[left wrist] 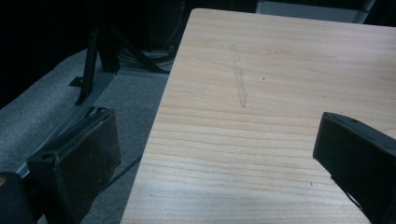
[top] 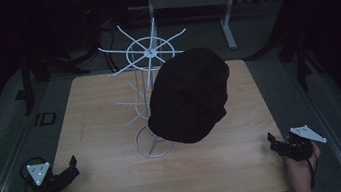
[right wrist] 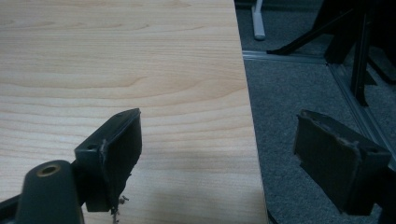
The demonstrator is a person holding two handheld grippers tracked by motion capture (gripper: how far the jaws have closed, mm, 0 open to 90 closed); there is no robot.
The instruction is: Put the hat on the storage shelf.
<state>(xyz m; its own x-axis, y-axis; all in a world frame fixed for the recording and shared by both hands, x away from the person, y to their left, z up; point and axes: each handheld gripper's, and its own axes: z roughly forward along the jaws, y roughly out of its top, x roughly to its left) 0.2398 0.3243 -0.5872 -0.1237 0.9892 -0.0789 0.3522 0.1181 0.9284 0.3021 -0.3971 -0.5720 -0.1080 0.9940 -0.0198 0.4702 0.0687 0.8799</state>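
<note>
Black cap (top: 188,96) hangs on white wire rack (top: 148,79); rack stands upright mid-table.

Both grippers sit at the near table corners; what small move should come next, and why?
Probably the right gripper reaches forward-left toward the black cap on the white wire rack: both grippers are open and empty, and the left gripper is no nearer.

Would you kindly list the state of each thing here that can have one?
black hat: hung on the rack, untouched
white wire rack: upright on the table
left gripper: open, empty, at the table's left edge
right gripper: open, empty, at its right edge
</note>
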